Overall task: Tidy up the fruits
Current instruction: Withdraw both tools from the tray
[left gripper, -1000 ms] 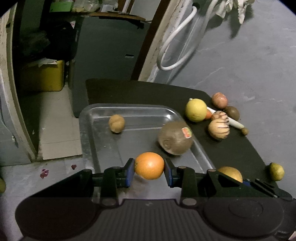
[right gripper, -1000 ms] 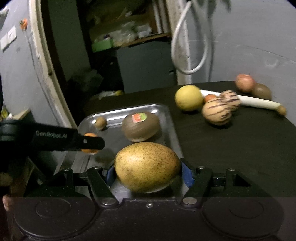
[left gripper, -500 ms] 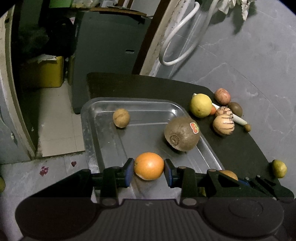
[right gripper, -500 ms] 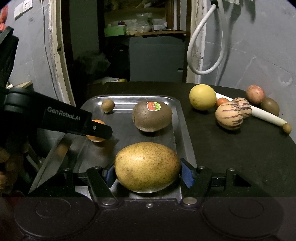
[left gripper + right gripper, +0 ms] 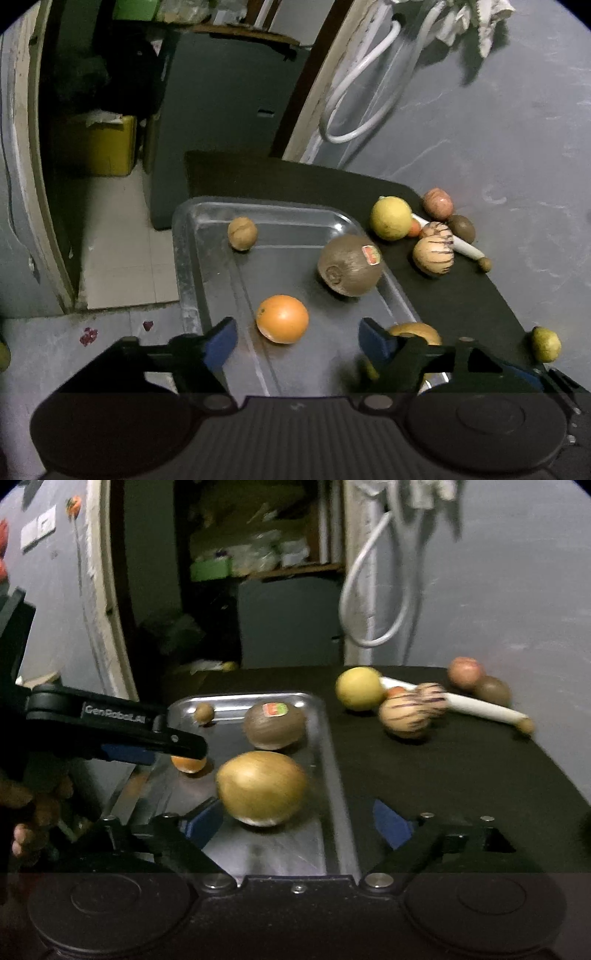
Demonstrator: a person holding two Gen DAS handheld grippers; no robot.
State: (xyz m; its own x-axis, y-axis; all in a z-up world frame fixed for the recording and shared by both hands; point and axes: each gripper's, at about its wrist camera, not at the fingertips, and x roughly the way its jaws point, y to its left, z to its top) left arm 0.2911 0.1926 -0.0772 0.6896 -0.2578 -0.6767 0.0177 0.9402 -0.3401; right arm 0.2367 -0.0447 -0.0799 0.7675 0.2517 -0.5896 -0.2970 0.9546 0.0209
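While lying crosswise in the tray (image 5: 334,775), mango (image 5: 261,788) between wide right tool (image 5: 295,821).

Metal tray (image 5: 192,258): open floor along left side and far end, blocked only by small brown fruit (image 5: 242,233). Centre taken by orange (image 5: 282,319) and large kiwi (image 5: 349,265); right near corner filled by mango (image 5: 261,788). Left tool (image 5: 177,743) reaching across tray's left edge. Dark surface (image 5: 443,775) right of tray bare up to fruit cluster around lemon (image 5: 359,688).
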